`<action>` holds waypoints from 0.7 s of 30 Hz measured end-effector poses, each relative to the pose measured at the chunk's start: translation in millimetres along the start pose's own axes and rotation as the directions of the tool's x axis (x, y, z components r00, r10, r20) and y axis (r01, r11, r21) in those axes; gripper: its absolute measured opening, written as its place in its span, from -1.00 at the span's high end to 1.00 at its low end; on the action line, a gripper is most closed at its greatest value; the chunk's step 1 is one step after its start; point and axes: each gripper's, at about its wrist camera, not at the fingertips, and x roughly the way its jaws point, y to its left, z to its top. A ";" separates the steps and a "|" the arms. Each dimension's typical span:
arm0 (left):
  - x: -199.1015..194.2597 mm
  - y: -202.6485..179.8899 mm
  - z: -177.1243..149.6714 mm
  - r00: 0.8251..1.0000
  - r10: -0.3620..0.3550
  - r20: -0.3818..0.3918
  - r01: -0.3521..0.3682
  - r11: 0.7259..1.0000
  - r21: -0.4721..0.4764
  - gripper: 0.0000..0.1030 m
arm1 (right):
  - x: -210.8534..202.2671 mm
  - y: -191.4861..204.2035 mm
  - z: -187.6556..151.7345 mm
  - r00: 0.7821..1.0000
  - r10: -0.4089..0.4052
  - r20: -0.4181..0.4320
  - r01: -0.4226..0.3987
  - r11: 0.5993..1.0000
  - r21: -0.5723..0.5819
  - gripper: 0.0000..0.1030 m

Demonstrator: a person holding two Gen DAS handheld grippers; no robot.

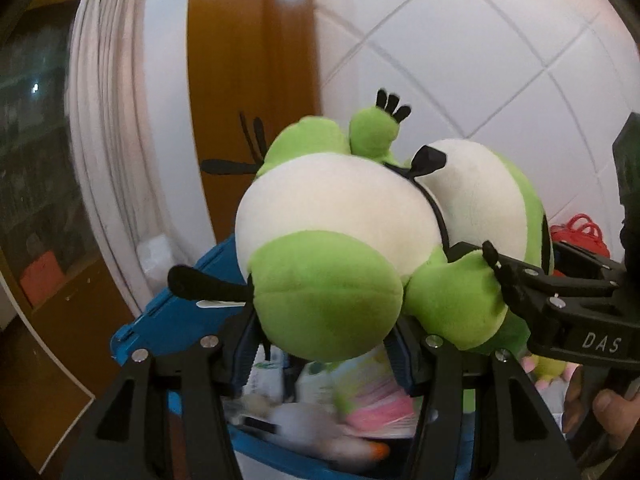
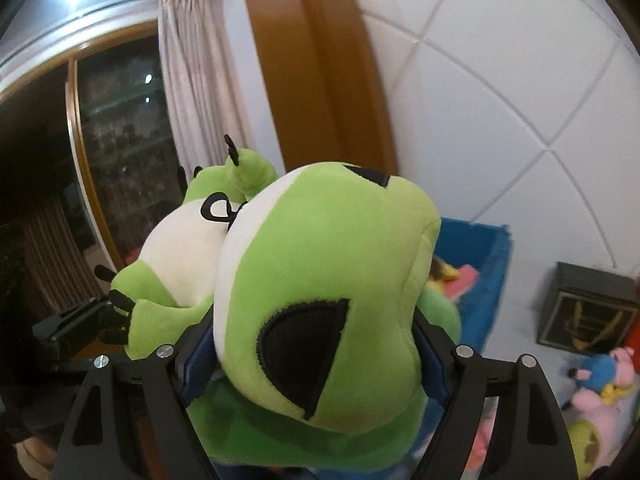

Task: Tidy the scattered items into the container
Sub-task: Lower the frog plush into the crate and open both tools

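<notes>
- A green and white frog plush (image 1: 332,240) hangs in the air, carried between both claws above the blue container (image 1: 168,312).
- The left claw (image 1: 324,356) is clamped on one rounded green foot of the frog; its blue pads press into the fabric on either side.
- The right claw (image 2: 316,352) grips the frog's head, with a black embroidered eye facing the camera and the jaws spread wide around it.
- In the left wrist view the right claw reaches in from the right edge, at another green leg.
- Inside the container lie blurred things, seemingly a pink item (image 1: 376,408) and some packets.
- More soft toys (image 2: 600,384) and a dark box (image 2: 584,308) rest on the white tiled floor (image 2: 520,100) beside the container.
</notes>
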 end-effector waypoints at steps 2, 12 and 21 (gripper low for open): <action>23.9 16.4 -5.9 0.998 0.001 -0.058 -0.002 1.000 -0.015 -0.11 | 34.3 10.0 -2.9 0.997 -0.018 -0.070 0.018 1.000 -0.006 -0.63; 89.3 44.8 -43.5 0.976 0.001 -0.218 -0.004 1.000 -0.015 -0.50 | 119.5 -4.9 -31.6 0.957 -0.062 -0.285 0.077 0.996 0.042 -0.91; 59.2 43.1 -55.0 0.984 0.032 -0.174 -0.043 0.997 -0.060 -0.51 | 84.6 -1.4 -30.5 0.981 -0.061 -0.186 0.077 0.994 0.083 -0.99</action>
